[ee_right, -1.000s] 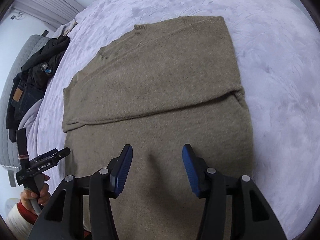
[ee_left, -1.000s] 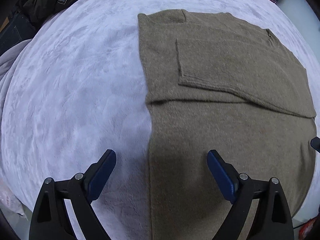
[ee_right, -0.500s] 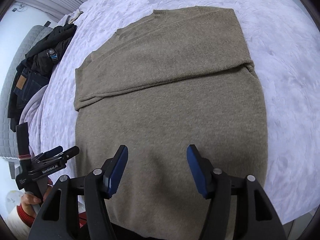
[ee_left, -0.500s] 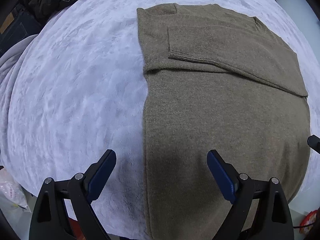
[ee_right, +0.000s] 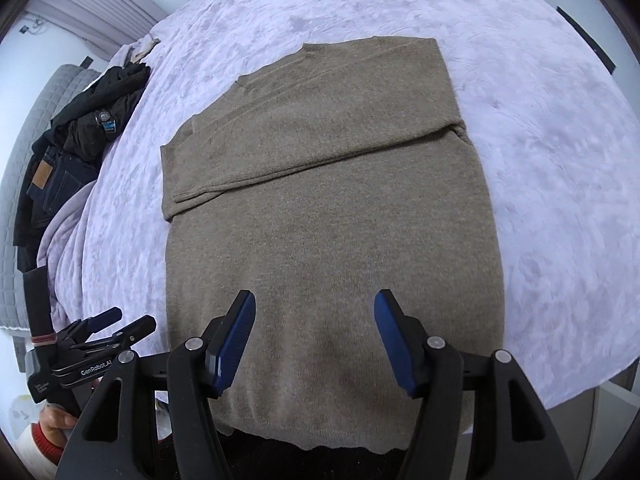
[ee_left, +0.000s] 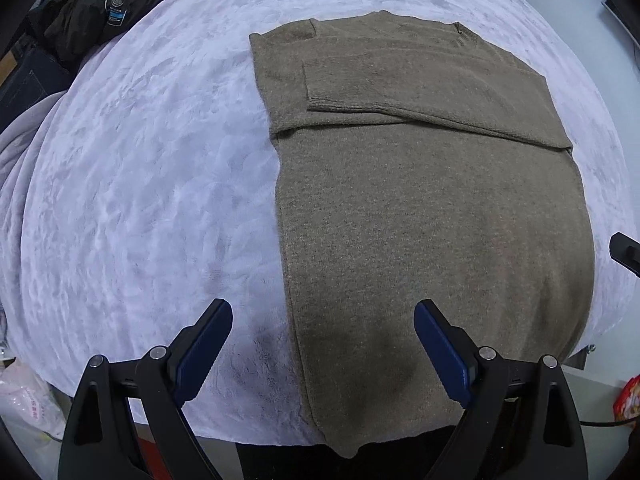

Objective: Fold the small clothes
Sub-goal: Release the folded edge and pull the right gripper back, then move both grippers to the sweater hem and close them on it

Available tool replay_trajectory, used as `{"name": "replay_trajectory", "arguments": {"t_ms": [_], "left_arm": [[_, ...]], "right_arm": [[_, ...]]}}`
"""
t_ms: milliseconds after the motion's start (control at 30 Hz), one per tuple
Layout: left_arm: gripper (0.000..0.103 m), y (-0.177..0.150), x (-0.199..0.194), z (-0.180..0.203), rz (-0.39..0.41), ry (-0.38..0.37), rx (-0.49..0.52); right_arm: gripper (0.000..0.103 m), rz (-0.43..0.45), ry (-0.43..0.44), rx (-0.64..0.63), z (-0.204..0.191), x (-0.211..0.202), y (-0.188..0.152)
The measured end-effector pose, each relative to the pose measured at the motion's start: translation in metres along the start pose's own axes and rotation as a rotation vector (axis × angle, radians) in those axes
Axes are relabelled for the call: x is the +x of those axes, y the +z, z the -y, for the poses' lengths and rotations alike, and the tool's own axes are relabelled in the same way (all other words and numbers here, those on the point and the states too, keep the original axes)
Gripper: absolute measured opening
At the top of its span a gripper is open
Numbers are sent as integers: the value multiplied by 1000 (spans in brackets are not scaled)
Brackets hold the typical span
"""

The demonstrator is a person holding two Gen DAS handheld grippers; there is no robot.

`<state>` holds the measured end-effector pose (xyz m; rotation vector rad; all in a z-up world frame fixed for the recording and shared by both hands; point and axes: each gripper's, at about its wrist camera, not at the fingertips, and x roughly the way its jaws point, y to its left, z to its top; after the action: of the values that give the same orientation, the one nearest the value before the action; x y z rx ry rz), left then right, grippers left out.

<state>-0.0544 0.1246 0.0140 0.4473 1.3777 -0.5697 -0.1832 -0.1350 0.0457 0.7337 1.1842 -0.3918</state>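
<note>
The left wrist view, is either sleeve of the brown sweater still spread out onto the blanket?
No, both sleeves lie folded across the chest of the brown sweater, inside its outline on the lavender blanket.

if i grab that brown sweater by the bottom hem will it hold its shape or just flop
Likely flop: the brown sweater lies limp and flat on the fuzzy bedspread, its hem draping over the bed's edge. The sleeves folded across the chest look loose, so they may slide when lifted. The thick knit probably gives the pads good grip.
</note>
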Motion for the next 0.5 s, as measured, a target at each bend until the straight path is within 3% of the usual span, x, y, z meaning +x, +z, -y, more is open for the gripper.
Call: {"name": "replay_trajectory", "arguments": {"t_ms": [367, 500], "left_arm": [[93, -25, 20, -10, -63, -12, 61], [93, -40, 25, -10, -85, -34, 53]], "right_arm": [[66, 5, -17, 122, 22, -4, -44], [66, -25, 16, 129, 31, 4, -49]]}}
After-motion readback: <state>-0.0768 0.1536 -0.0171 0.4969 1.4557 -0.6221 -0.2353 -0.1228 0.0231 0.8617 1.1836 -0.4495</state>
